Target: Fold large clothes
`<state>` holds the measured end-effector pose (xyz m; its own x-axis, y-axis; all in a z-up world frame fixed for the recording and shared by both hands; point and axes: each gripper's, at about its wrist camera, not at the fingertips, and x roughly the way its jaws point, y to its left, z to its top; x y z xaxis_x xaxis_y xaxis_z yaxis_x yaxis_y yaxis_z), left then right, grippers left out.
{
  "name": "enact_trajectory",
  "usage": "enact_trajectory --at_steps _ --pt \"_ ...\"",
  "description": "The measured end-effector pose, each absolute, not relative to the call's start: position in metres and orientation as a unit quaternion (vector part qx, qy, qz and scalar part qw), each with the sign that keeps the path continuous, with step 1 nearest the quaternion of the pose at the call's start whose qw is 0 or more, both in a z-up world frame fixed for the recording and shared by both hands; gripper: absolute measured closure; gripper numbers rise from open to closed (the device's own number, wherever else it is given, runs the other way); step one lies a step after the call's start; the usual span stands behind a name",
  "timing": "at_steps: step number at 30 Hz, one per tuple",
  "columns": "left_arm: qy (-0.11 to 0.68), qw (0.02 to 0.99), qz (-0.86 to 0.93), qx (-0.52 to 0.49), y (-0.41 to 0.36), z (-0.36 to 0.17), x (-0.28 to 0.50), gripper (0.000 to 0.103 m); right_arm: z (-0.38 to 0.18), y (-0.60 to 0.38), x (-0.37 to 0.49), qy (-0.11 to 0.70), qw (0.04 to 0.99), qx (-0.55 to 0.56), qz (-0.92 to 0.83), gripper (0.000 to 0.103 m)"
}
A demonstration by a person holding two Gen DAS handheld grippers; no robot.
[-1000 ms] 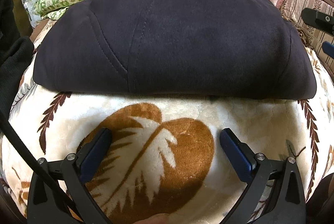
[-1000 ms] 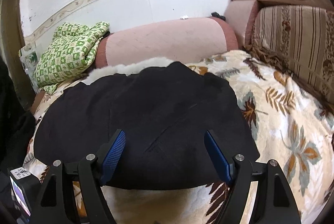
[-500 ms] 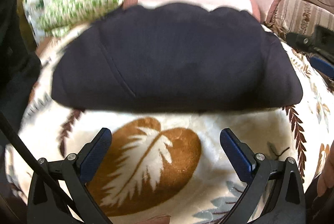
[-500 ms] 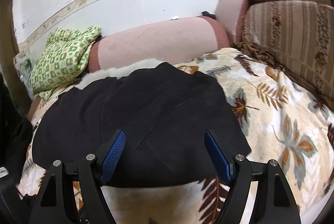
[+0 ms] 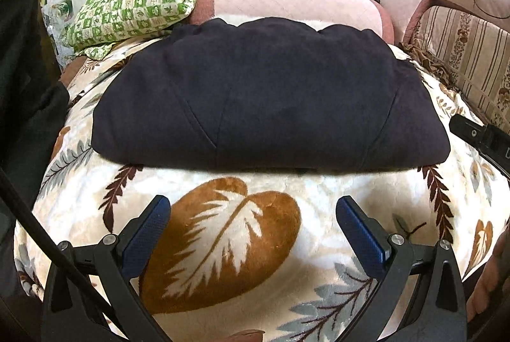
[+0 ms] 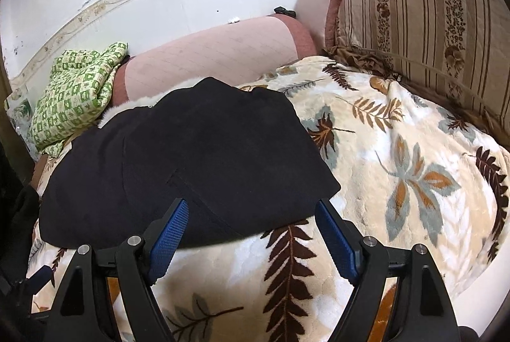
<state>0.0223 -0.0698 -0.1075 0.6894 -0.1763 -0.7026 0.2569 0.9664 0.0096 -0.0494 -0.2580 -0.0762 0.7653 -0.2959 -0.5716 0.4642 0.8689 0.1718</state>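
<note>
On leaf-print plush blanket (image 5: 242, 249) over sofa, folded dark navy fleece garment (image 5: 271, 99) lies flat. Left gripper (image 5: 253, 224) wide open, empty; right gripper (image 6: 251, 230) opening, empty, over garment's near edge.

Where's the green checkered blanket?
In both views the green checkered blanket is bunched at the far left, against the pink bolster and just behind the folded dark garment.

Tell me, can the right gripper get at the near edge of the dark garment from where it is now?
Probably yes. The right gripper stands open and empty, jaws opening, and the folded dark garment lies just beyond its fingertips on the leaf-print blanket, with nothing between them.
</note>
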Motion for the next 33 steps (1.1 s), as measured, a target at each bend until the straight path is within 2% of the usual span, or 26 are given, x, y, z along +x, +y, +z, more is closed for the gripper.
enact_trajectory --at_steps 11,33 --pt "0.430 0.894 -0.124 0.036 -0.070 -0.128 0.034 0.000 -0.084 -0.248 -0.036 0.295 0.927 0.145 -0.182 0.018" --pt "0.438 0.891 -0.115 0.029 -0.066 -0.131 0.036 0.000 -0.086 -0.239 -0.031 0.299 0.928 0.133 -0.178 0.018"
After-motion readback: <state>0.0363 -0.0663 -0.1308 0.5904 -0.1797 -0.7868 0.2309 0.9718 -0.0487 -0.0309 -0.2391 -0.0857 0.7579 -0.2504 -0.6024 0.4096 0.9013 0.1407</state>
